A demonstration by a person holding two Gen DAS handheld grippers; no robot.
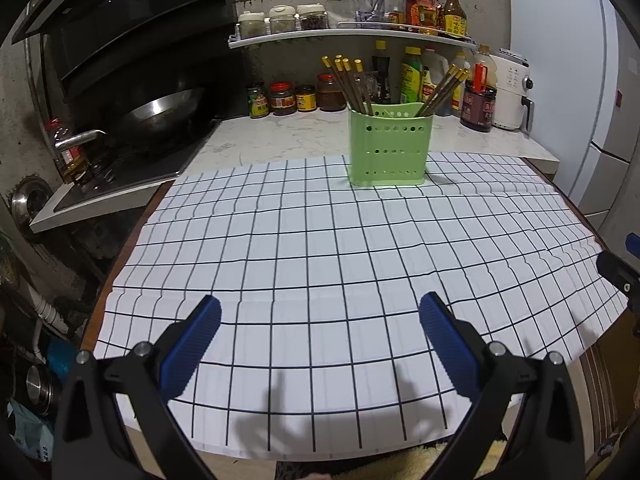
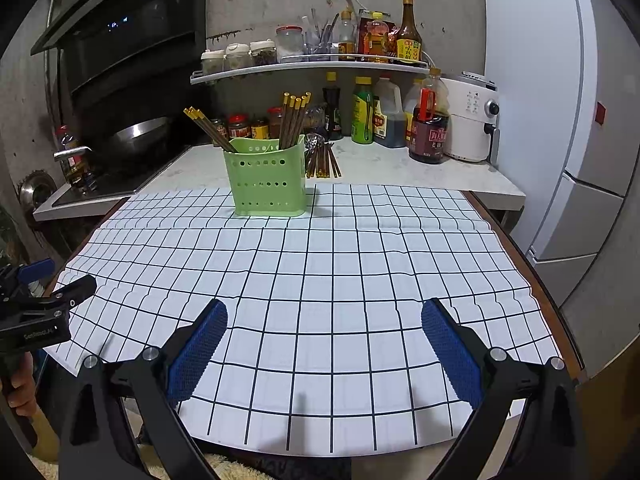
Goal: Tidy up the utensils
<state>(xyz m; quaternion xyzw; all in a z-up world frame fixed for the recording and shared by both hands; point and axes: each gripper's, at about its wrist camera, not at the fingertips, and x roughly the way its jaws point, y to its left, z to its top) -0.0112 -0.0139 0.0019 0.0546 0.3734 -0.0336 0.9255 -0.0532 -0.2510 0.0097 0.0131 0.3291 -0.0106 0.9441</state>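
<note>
A green perforated utensil holder (image 1: 389,148) (image 2: 266,178) stands at the far edge of the white grid cloth (image 1: 320,260) (image 2: 320,272). Brown chopsticks with gold ends (image 1: 347,80) (image 2: 294,118) stand in it in two bunches. More chopsticks and a spoon (image 2: 322,158) lie on the counter behind the holder. My left gripper (image 1: 320,320) is open and empty above the near part of the cloth. My right gripper (image 2: 324,324) is open and empty, also near the front edge. The left gripper also shows at the left edge of the right wrist view (image 2: 44,308).
A stove with a wok (image 1: 160,112) is at the far left. Sauce bottles and jars (image 1: 304,98) line the counter and shelf. A white air fryer (image 2: 470,118) and a fridge (image 2: 580,140) stand at the right.
</note>
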